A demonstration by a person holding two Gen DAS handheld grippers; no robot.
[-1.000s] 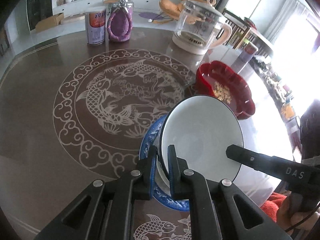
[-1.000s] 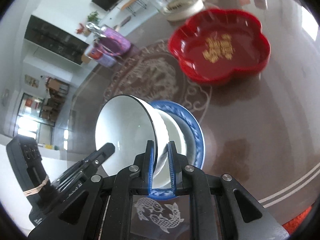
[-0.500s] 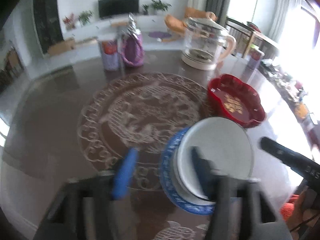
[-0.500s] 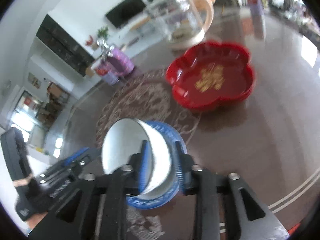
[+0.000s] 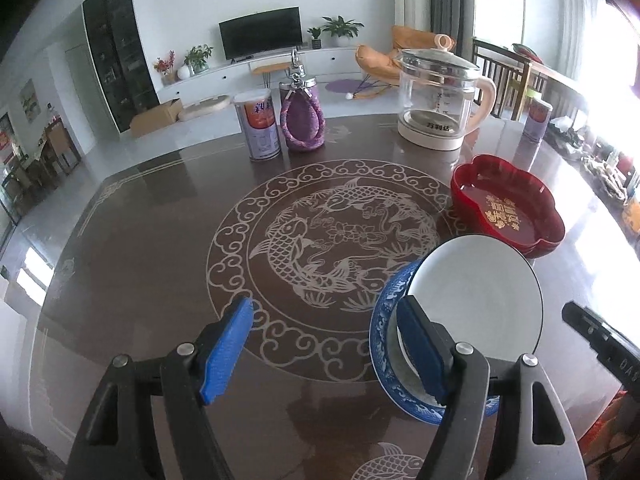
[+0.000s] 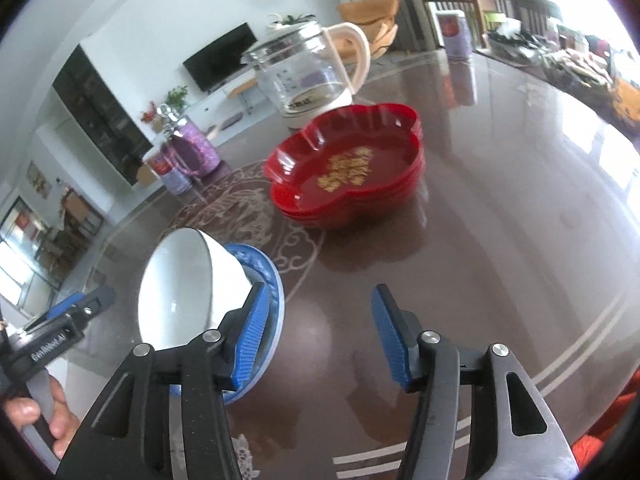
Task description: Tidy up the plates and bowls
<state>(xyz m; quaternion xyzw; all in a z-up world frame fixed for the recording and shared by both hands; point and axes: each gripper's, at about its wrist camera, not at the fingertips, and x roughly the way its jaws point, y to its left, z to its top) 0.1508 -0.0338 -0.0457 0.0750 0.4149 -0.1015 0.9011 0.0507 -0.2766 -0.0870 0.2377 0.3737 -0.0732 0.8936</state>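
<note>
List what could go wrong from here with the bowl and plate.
1. The white bowl sits tilted on the blue plate, not flat; with both grippers off it, it may rock or roll off.
2. The left gripper is open with one finger close against the bowl; pulling away could clip it.
3. The right gripper, jaws opening, has a finger beside the plate rim and could nudge it.

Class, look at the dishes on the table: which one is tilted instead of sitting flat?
The white bowl, leaning on the blue plate; the plate and red tray lie flat.

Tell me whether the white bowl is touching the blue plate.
Touching. The right wrist view shows the white bowl resting tilted on the blue plate, its base meeting the plate's surface.
</note>
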